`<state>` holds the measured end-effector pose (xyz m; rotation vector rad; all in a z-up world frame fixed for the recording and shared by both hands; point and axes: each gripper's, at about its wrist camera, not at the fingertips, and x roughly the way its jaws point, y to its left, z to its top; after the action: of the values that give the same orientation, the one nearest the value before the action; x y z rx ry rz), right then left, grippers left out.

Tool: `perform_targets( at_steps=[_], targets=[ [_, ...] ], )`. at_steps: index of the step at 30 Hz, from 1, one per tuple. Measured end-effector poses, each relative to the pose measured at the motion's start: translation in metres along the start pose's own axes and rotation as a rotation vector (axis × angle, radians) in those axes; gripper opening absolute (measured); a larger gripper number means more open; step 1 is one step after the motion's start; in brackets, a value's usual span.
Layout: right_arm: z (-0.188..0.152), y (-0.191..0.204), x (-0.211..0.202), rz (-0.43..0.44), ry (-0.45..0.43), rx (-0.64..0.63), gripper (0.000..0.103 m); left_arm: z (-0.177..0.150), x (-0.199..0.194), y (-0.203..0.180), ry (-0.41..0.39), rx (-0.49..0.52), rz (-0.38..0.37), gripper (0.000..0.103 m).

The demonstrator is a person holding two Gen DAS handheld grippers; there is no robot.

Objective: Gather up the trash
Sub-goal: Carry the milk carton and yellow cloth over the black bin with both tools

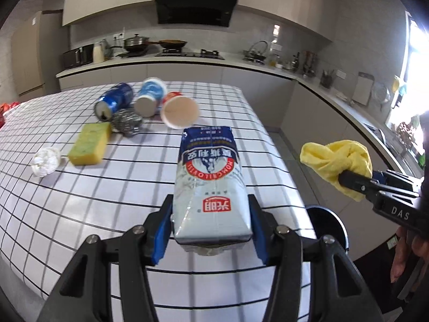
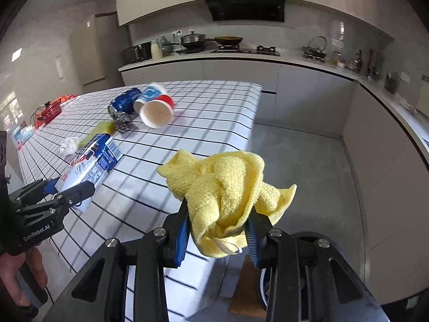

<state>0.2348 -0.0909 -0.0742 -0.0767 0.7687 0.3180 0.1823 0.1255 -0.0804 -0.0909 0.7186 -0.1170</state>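
My left gripper (image 1: 211,204) is shut on a blue and white milk carton (image 1: 209,179), held above the checked table (image 1: 107,214); it also shows in the right wrist view (image 2: 91,163). My right gripper (image 2: 217,214) is shut on a crumpled yellow cloth (image 2: 228,185), held past the table's right edge above a dark round bin (image 2: 303,268). The cloth (image 1: 335,161) and bin (image 1: 327,222) show in the left wrist view too. On the table lie a blue can (image 1: 114,100), a blue and white cup (image 1: 150,96), a red cup (image 1: 179,112) and a crumpled white paper ball (image 1: 45,161).
A yellow sponge (image 1: 89,143) and a steel scourer (image 1: 126,122) lie by the can. Kitchen counters with pots run along the back and right walls. Grey floor (image 2: 295,161) lies right of the table. A red item (image 2: 49,111) sits at the table's far left.
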Motion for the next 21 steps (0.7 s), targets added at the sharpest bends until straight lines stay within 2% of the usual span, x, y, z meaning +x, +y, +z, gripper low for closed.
perform_targets(
  at_steps=[14,21],
  targets=[
    [-0.051,-0.095,-0.055,-0.117,0.015,0.100,0.038,-0.004,0.011,-0.099,0.026,0.122,-0.146,0.053],
    [-0.074,-0.142,-0.070,-0.127,0.025,0.128,0.038,-0.012,0.029,-0.153,0.062,0.168,-0.204,0.053]
  ],
)
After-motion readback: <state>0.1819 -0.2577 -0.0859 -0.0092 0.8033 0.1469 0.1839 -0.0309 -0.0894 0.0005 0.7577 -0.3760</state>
